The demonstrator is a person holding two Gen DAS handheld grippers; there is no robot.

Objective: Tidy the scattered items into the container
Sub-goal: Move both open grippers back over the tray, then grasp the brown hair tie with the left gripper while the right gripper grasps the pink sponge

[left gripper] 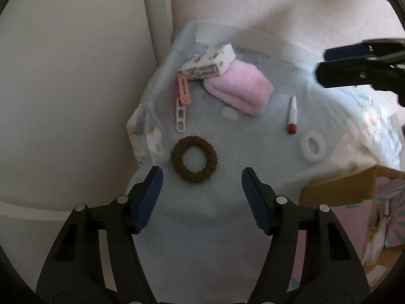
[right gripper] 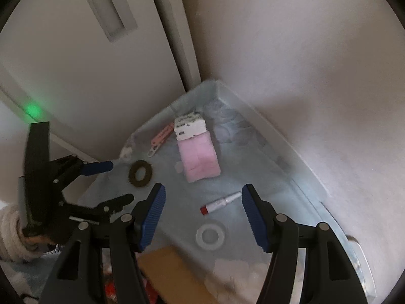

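The brown scrunchie [left gripper: 194,159] lies flat on the pale blue cloth [left gripper: 202,228], just ahead of the left gripper [left gripper: 202,177] and centred between its two blue-padded fingers [left gripper: 149,200], touching neither. In the right wrist view the same scrunchie [right gripper: 140,173] sits up and to the left of the right gripper [right gripper: 203,193], outside its span.

Between the right gripper's fingers [right gripper: 153,217], a little ahead of the tips, lies a small white tube with a red cap [right gripper: 220,202]; a white ring-shaped hair tie [right gripper: 210,236] lies closer in, also between them. Neither is touched. From the left wrist the tube [left gripper: 291,118] and white hair tie [left gripper: 313,146] lie off to the right.

Farther back a folded pink fluffy cloth [left gripper: 239,88] rests with a white printed box [left gripper: 206,62] overlapping its far end (the box carries dark print, too blurred to read). Beside the box are a pink hair clip [left gripper: 183,88] and a white one [left gripper: 180,117], end to end.

A brown cardboard box [left gripper: 354,187] stands at the cloth's right edge.

Both grippers stand wide apart and hold nothing.
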